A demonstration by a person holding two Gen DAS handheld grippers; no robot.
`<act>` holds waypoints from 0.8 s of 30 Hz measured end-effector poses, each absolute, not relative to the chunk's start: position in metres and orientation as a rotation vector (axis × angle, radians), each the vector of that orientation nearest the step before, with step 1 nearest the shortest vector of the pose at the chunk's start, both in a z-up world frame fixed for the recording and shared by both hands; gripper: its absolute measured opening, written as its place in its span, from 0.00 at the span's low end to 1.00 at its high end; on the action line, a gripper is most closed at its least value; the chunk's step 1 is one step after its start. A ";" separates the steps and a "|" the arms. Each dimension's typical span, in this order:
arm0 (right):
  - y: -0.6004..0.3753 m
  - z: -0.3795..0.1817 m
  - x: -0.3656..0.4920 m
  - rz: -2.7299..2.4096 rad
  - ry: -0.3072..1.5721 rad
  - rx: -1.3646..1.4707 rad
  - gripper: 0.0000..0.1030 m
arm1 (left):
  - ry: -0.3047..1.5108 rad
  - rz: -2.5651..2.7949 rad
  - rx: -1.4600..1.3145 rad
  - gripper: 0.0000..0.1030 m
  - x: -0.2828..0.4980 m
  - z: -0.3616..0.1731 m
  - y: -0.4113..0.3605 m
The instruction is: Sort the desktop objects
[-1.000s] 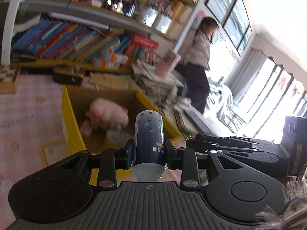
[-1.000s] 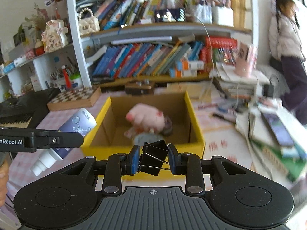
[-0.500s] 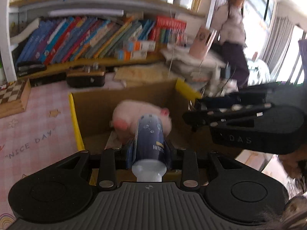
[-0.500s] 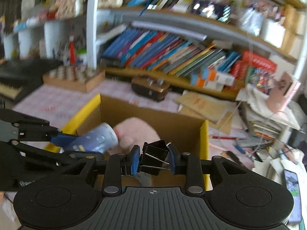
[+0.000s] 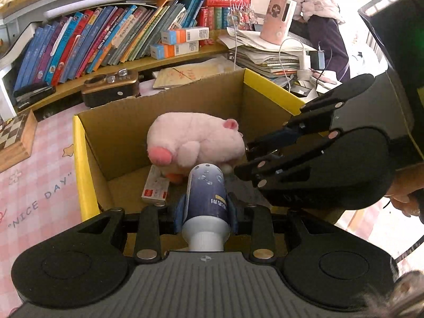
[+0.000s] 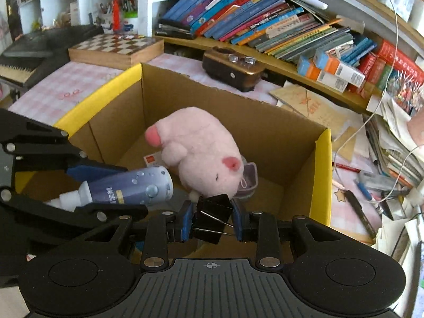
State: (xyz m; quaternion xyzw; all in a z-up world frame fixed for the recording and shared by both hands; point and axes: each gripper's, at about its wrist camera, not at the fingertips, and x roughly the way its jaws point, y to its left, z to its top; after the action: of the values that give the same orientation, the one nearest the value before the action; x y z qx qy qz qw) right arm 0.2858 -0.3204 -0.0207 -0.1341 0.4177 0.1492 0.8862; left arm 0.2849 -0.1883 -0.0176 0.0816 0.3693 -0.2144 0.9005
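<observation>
My left gripper [image 5: 205,206] is shut on a dark blue bottle [image 5: 205,190] with a white cap, held over the open yellow-rimmed cardboard box [image 5: 79,164]. The bottle also shows in the right wrist view [image 6: 129,185]. My right gripper [image 6: 212,221] is shut on a black binder clip [image 6: 210,218], also inside the box opening [image 6: 322,175]. It enters the left wrist view [image 5: 265,153] from the right. A pink plush pig [image 5: 194,140] [image 6: 201,151] lies in the box with a small red-and-white packet [image 5: 156,186] and a clear plastic case [image 6: 249,177].
A bookshelf of books [image 5: 106,37] runs behind the box. A brown wooden case [image 5: 110,88], a chessboard [image 6: 116,49], and stacked papers [image 5: 267,55] surround it on the pink checked cloth [image 5: 34,180]. Pens [image 6: 357,204] lie to the right. A person [image 5: 318,5] stands behind.
Both grippers have moved forward and lower over the box, so they now hold the bottle and the clip inside its opening, close to the plush pig.
</observation>
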 end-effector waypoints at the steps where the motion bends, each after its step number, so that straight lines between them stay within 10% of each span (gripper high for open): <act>1: -0.321 -0.020 0.286 0.311 0.869 -0.276 0.30 | 0.764 -0.441 0.165 0.29 0.285 -0.017 -0.189; 24: -0.347 0.055 0.201 0.194 0.546 0.036 0.56 | 0.438 -0.202 0.014 0.96 0.175 0.056 -0.127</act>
State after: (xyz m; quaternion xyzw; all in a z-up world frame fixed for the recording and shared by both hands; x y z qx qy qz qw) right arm 0.2010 -0.3473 0.0554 0.0176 0.2692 0.0955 0.9582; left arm 0.1747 -0.1273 0.0565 0.0070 0.2169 -0.0999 0.9710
